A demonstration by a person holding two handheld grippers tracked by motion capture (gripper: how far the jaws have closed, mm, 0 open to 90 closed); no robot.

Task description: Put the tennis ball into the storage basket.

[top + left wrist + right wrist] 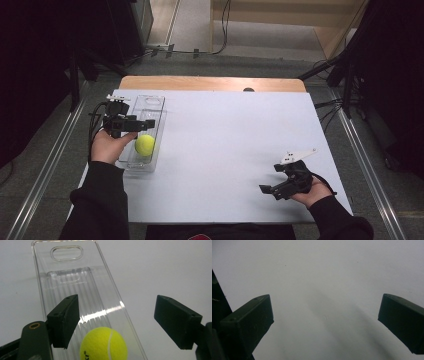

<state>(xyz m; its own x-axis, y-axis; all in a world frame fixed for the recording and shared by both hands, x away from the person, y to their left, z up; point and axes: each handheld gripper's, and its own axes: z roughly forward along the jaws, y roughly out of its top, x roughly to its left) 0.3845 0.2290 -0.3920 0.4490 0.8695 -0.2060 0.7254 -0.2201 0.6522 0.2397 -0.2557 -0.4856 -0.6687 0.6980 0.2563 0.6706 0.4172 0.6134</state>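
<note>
A yellow tennis ball (145,144) lies in the near half of a long clear plastic tray (152,101) at the table's left side. My left gripper (146,123) hovers just above and behind the ball, open, held by a hand in a dark sleeve. In the left gripper view the ball (103,344) sits low between the spread jaws of the left gripper (120,315), touching neither, on the ribbed tray (67,280). My right gripper (271,179) stands open at the front right, over bare table; in its own view the right gripper (324,320) holds nothing.
The white table top (225,140) spreads between the two hands. A wooden strip (210,83) runs along its far edge. Metal rails, cables and dark stands flank the table on the floor.
</note>
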